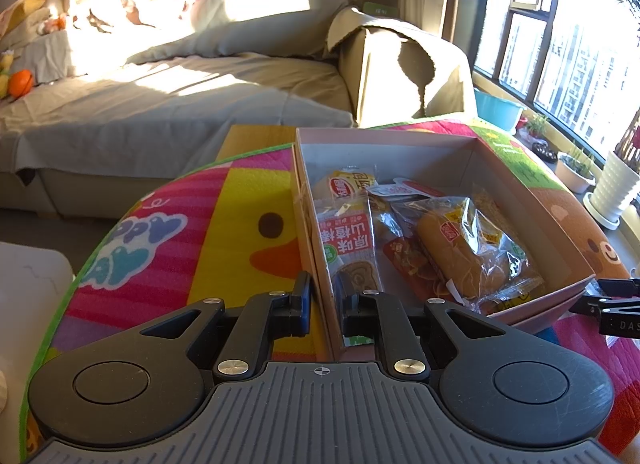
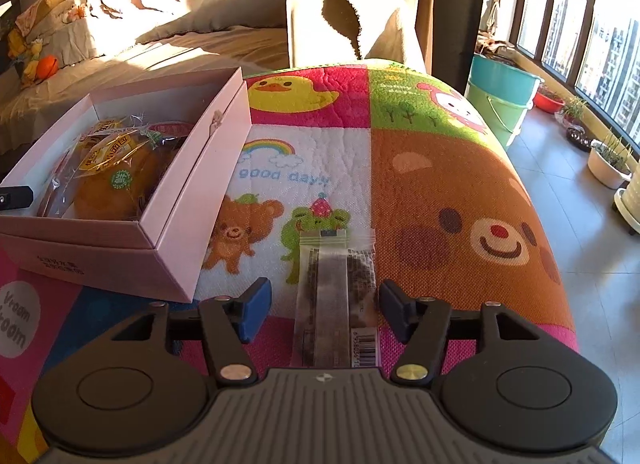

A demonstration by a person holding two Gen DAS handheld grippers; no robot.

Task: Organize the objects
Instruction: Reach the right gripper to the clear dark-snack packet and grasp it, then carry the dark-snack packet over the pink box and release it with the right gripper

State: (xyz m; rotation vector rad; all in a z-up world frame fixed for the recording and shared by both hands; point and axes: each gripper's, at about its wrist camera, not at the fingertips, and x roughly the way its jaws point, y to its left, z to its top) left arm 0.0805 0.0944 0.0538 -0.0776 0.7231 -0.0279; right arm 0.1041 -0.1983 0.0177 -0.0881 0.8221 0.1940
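Note:
A pink cardboard box (image 1: 384, 140) lies open on the colourful cartoon mat (image 1: 224, 224), holding several wrapped snacks, among them a bread roll (image 1: 460, 252) and a red-labelled packet (image 1: 348, 240). My left gripper (image 1: 324, 304) is shut on the box's left wall. In the right wrist view the same box (image 2: 192, 184) sits to the left. A flat clear snack packet (image 2: 336, 288) with dark contents and a barcode lies on the mat (image 2: 440, 168) between the fingers of my right gripper (image 2: 324, 304). That gripper is open and its pads stand clear of the packet on both sides.
A sheet-covered sofa (image 1: 160, 104) and a draped cardboard carton (image 1: 400, 64) stand behind the mat. To the right the mat drops to a tiled floor with teal and green buckets (image 2: 500, 104) and potted plants (image 2: 608, 164) under the window.

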